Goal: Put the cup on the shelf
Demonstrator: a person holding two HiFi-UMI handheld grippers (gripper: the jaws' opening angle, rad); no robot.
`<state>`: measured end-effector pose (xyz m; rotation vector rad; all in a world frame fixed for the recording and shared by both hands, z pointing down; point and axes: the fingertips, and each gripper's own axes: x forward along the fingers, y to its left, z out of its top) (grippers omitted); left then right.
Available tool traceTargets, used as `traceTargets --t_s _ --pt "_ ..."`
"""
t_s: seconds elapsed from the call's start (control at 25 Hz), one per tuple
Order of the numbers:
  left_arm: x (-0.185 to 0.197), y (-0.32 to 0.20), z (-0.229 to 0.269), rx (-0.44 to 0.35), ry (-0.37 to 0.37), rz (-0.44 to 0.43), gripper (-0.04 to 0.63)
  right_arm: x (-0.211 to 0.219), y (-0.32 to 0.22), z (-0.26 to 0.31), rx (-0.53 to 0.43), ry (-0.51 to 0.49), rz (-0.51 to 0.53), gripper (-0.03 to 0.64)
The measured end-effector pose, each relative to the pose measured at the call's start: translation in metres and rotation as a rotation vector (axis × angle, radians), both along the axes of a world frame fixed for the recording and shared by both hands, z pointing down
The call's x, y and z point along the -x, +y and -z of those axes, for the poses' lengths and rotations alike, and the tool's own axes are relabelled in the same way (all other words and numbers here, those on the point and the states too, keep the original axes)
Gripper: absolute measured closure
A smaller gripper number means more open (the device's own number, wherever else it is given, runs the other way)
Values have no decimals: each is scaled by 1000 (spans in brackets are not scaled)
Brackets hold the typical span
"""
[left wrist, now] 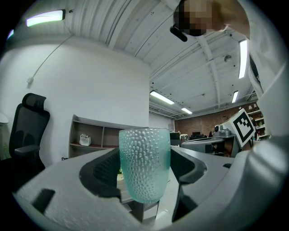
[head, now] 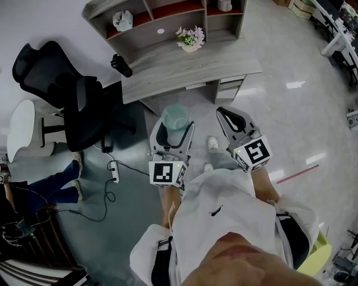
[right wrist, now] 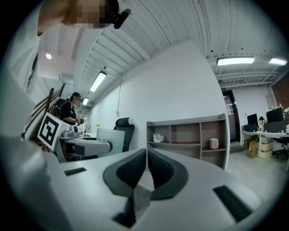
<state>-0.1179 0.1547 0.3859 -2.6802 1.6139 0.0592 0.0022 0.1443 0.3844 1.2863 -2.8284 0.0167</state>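
Observation:
A dimpled, pale green translucent cup [left wrist: 144, 163] stands upright between the pads of my left gripper [head: 173, 129], which is shut on it; the cup [head: 175, 117] also shows from above in the head view and at the left of the right gripper view as the cup [right wrist: 110, 140]. My right gripper [head: 235, 120] is held beside it, shut and empty, its pads touching. Ahead stands a grey desk [head: 184, 70] topped by a shelf unit [head: 162, 17] with red-lined compartments. The shelf unit [right wrist: 189, 140] faces both grippers at a distance.
A black office chair [head: 61, 95] stands left of the desk. On the desk are a flower pot [head: 190, 40] and a black bottle [head: 121, 65]. The shelf holds a white object [head: 123, 20] and a white mug [right wrist: 214, 143]. A power strip [head: 115, 172] and cables lie on the floor. A seated person's legs [head: 50, 184] are at the left.

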Motion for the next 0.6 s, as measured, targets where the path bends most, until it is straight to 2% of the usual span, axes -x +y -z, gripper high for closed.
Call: traceTargets --t_s 0.6 --pt "-14 -84 -6 15 -6 34 233 -12 -89 -1 2 -11 37 581"
